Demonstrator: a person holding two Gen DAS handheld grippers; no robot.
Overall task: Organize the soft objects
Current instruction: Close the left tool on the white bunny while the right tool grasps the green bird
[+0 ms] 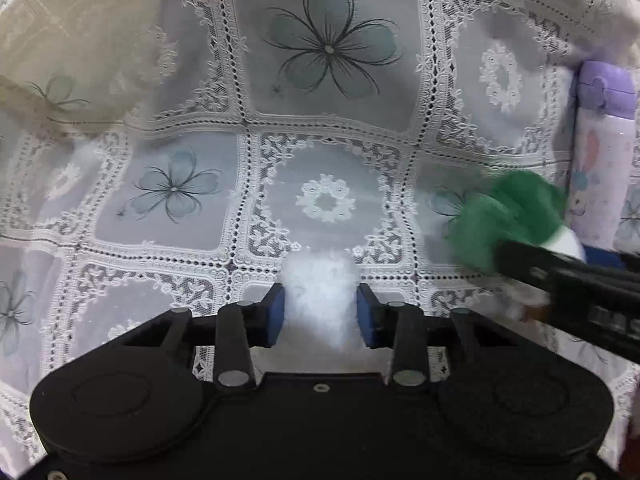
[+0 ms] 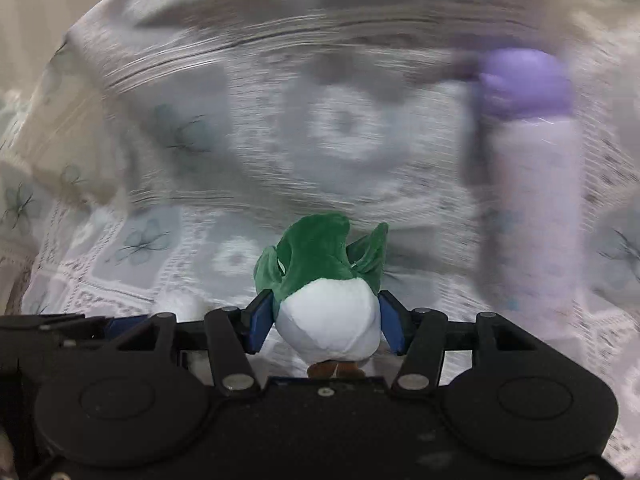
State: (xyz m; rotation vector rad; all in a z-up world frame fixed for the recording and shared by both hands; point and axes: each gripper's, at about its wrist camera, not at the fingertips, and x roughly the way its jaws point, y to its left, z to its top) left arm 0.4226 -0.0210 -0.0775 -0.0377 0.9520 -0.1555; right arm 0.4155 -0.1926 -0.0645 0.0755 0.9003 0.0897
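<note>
A fluffy white soft object (image 1: 320, 300) sits squeezed between the blue pads of my left gripper (image 1: 320, 310), which is shut on it just above the lace tablecloth (image 1: 326, 204). My right gripper (image 2: 326, 318) is shut on a green and white plush toy (image 2: 328, 292); its blue pads press the white belly from both sides and the green leafy top points away from me. In the left wrist view the same plush toy (image 1: 500, 220) appears blurred at the right, with the right gripper's black fingers (image 1: 560, 280) around it.
A purple-capped bottle with a pale printed body (image 2: 532, 184) stands upright on the tablecloth to the right, close to the plush toy; it is also at the right edge in the left wrist view (image 1: 600, 152). Cream fabric (image 1: 60, 40) drapes at the far left.
</note>
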